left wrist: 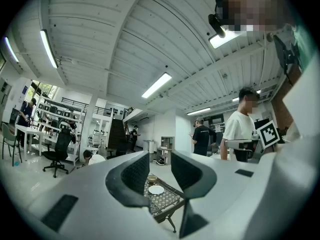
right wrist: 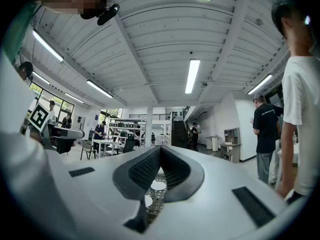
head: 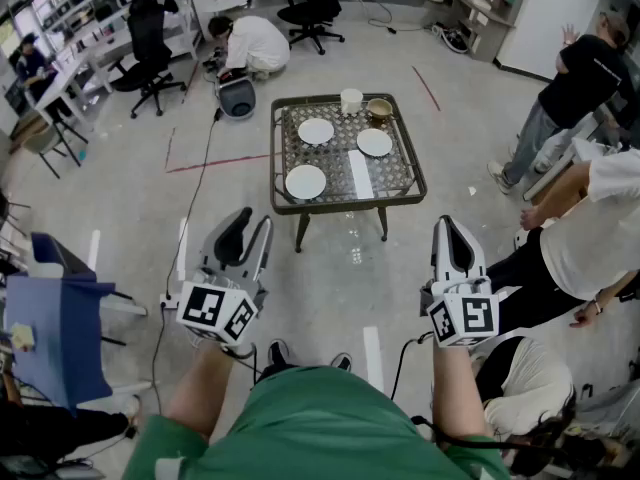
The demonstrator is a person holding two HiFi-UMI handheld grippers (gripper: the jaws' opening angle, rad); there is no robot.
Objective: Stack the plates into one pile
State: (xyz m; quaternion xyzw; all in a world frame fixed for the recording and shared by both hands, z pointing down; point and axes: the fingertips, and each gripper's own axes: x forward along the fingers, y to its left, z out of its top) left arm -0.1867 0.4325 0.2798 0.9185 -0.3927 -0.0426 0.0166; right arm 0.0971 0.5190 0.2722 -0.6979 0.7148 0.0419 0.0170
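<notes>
At 9 o'clock in the head view, a blue cloth (head: 60, 333) hangs over a frame. At 11 o'clock are an office chair (head: 150, 63) and a crouching person (head: 255, 43). A black cable (head: 200, 198) runs along the floor to the left of the bench (head: 274, 158).

The left gripper (head: 248, 230), at 7 o'clock, has its jaws wide apart with nothing in them. The bench stands at 12 o'clock, well apart from both grippers, with floor between.

Three round white plates lie on it, none touching. The near plate (head: 305, 181) is at the bench's 7 o'clock, the far plate (head: 316, 131) at 11 and the right plate (head: 375, 142) at 2. A white cup (head: 351, 100) and a brown bowl (head: 379, 109) stand at the far edge, and a white strip (head: 360, 173) lies at 5.

The right gripper (head: 447, 230), at 5 o'clock, is closed and empty. A person in black (head: 580, 78) is at 2 o'clock and a person in white (head: 590, 238) at 3.
</notes>
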